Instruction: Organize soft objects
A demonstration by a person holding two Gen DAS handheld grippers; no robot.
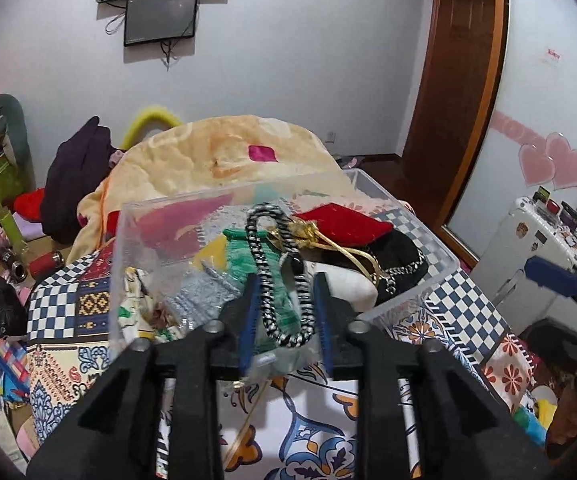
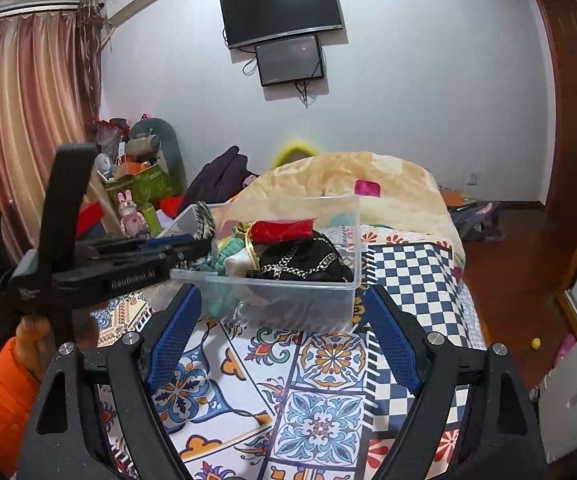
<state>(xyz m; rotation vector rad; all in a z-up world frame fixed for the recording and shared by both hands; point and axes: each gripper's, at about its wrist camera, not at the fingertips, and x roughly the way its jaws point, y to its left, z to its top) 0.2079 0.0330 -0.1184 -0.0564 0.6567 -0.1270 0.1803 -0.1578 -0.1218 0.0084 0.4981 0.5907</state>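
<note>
A black-and-white braided cord loop is hanging between the blue pads of the left gripper, its long axis running away from the wrist camera and up toward the far wall of the clear plastic bin. The loop's near end is sitting low between the fingers, and its far bend is arching over the bin's contents near a green knitted piece. The pads are standing close on either side of the cord, but whether they are actually pinching it cannot be told. In the right wrist view the left gripper is reaching in level from the left, held by a hand in an orange sleeve, with its tips over the bin's near left corner and the cord rising just above them.

The bin is sitting on a patterned bedspread on the bed, holding a red cloth, a black fabric item with a chain and a white piece. The right gripper is hovering low in front of the bin, its fingers spread wide apart and holding nothing, pointing toward the bin's near wall.
</note>
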